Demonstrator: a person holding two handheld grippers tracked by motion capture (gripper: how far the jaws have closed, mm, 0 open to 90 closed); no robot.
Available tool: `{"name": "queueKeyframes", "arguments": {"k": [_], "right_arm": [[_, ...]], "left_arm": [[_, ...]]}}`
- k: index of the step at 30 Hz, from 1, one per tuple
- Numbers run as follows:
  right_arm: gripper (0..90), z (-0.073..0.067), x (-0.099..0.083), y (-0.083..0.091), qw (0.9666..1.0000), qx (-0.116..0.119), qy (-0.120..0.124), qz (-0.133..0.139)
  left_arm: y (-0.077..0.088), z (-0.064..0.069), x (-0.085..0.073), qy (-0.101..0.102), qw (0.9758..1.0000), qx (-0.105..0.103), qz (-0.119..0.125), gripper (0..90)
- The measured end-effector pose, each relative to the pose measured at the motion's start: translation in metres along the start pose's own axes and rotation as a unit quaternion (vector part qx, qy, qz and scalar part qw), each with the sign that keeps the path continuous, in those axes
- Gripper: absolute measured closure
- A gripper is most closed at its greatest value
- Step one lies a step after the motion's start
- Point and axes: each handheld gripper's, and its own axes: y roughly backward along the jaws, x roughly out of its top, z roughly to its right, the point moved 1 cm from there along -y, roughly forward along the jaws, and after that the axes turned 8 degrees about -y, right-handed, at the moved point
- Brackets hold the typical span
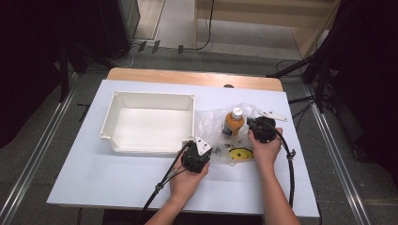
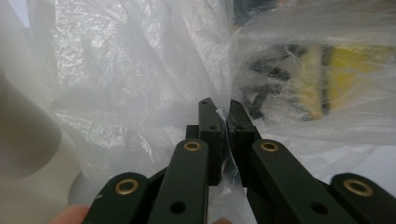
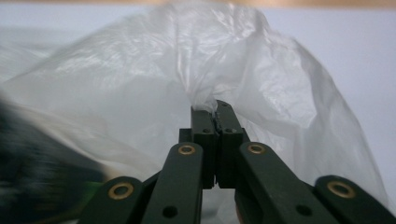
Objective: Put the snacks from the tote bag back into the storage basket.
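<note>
Two claws pinch a clear plastic bag on the white bench, beside a white tub. The left claw clamps film near its edge; the right claw grips a bunched fold. From above, an orange bottle stands inside, with what may be a yellow packet.

Thin crinkly clear plastic bag, glossy; matt white plastic bin; wood table edge.
</note>
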Motion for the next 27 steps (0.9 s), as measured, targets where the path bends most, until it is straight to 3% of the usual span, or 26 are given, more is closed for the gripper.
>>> {"name": "queueKeyframes", "arguments": {"k": [2,5,8,11,12,13,15,17,19,20,23,26,27], "right_arm": [[90.0,0.01,-0.005,-0.012,0.9984,-0.032,-0.009,-0.045],[90.0,0.018,-0.005,-0.014,0.9981,-0.024,-0.026,-0.051],[89.3,0.019,-0.004,-0.012,0.9981,-0.028,-0.018,-0.051],[73.9,0.017,-0.003,0.001,0.9994,0.02,-0.023,-0.018],[67.9,0.013,-0.001,0.017,0.9988,0.041,-0.023,0.011],[67.9,0.013,-0.001,0.017,0.9988,0.041,-0.023,0.011],[67.9,0.008,-0.001,0.039,0.996,0.061,-0.018,0.063],[67.8,0.0,0.001,0.055,0.9938,0.072,0.011,0.084],[67.9,-0.007,0.001,0.07,0.992,0.077,0.032,0.094],[68.8,-0.01,-0.002,0.077,0.9908,0.088,0.032,0.097],[70.1,-0.02,-0.02,0.09,0.9903,0.111,0.006,0.084],[66.8,-0.038,-0.036,0.098,0.9898,0.124,0.026,0.066],[62.7,-0.049,-0.04,0.105,0.9876,0.14,0.041,0.058]], "left_arm": [[-0.001,-0.001,0.0,0.005,1.0,-0.001,-0.005,89.7],[-0.002,-0.002,0.0,0.012,0.9999,-0.003,-0.011,89.8],[-0.002,-0.002,0.0,0.009,0.9999,-0.003,-0.009,89.5],[-0.001,-0.001,0.0,0.003,1.0,-0.002,-0.009,89.1],[-0.001,-0.001,0.0,0.002,1.0,-0.002,-0.009,89.2],[-0.001,-0.001,0.0,0.002,1.0,-0.002,-0.009,89.2],[-0.001,-0.001,0.0,0.002,0.9999,-0.003,-0.009,89.2],[-0.002,-0.001,0.0,0.004,1.0,-0.003,-0.009,89.3],[-0.002,-0.001,0.0,0.007,0.9999,-0.003,-0.008,89.3],[-0.002,-0.001,0.0,0.008,0.9999,-0.003,-0.008,89.3],[-0.002,-0.001,0.0,0.009,0.9999,-0.003,-0.007,89.4],[-0.001,-0.002,0.0,0.009,0.9999,-0.004,-0.006,89.4],[-0.001,-0.002,0.0,0.009,0.9999,-0.005,-0.004,89.3]]}}
